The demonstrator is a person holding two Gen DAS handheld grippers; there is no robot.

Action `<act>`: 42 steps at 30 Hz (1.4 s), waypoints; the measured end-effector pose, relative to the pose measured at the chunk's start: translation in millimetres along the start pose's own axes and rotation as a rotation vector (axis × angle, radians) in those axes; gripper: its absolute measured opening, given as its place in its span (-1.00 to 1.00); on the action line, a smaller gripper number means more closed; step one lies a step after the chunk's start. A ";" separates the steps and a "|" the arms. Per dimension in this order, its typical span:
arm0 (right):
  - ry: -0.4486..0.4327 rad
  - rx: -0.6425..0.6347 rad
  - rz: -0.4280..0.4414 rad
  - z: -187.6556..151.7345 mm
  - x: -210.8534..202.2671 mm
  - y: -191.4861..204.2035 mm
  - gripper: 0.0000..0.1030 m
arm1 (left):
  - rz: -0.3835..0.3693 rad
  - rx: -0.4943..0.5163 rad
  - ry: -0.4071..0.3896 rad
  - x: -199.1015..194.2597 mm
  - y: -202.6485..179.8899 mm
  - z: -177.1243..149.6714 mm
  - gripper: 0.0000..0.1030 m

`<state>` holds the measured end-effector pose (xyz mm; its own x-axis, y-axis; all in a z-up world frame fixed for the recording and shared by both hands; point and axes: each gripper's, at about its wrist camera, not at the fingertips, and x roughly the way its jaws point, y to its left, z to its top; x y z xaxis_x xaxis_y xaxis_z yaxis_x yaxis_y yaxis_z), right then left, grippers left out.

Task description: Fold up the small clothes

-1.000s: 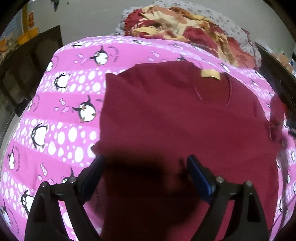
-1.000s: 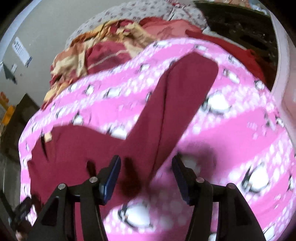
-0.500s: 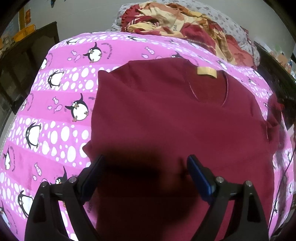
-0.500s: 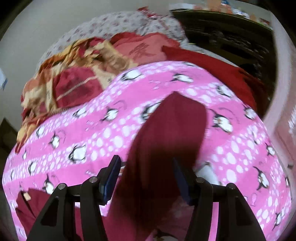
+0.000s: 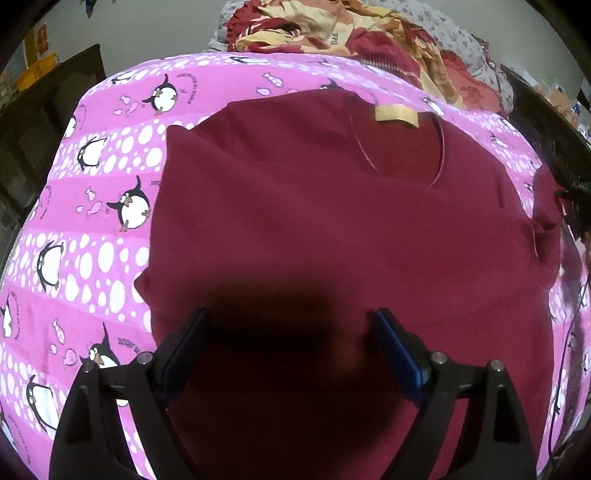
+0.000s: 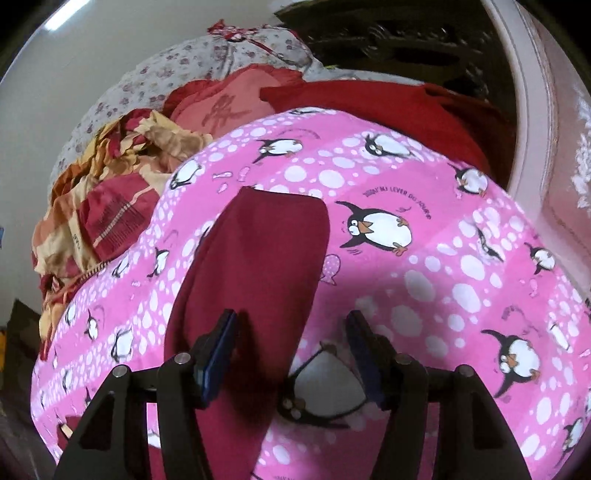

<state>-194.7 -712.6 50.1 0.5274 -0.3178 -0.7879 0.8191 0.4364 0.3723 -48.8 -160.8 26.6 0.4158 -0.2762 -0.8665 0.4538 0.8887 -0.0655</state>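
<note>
A dark maroon cotton shirt [image 5: 332,221] fills the frame's centre on the pink penguin-print blanket [image 5: 103,206]. The left gripper [image 5: 288,332] and right gripper [image 6: 291,332] hover spread wide, holding nothing.

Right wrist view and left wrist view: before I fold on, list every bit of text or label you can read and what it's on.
"LEVER DU JOUR": on the pink penguin blanket, above a penguin; the words before it are too blurred.
Other blanket lettering: too small to read.
Tan neck label on the maroon shirt: no legible print.
Letters on the crumpled bedding: blurred, unreadable.
</note>
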 end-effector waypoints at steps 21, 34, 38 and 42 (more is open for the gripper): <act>0.000 -0.254 -0.015 -2.6 14.6 80.0 -0.80 | -0.001 0.002 0.026 5.2 -6.0 -3.9 0.71; -0.176 -0.083 0.162 -36.6 -161.3 -63.7 -0.80 | -0.031 -0.039 -0.006 -18.9 1.1 -10.5 0.71; -0.150 -0.019 0.121 -64.4 -179.4 -112.0 -0.80 | -0.033 -0.029 -0.029 -29.8 -3.6 -11.0 0.71; -0.073 -0.004 0.108 -91.5 -182.1 -140.5 -0.80 | -0.034 -0.020 -0.047 -38.8 -5.7 -10.2 0.71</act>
<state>-426.4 -639.0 96.4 0.6274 -0.3295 -0.7055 0.7561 0.4746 0.4507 -75.6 -151.5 55.5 0.4367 -0.3229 -0.8397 0.4525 0.8856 -0.1052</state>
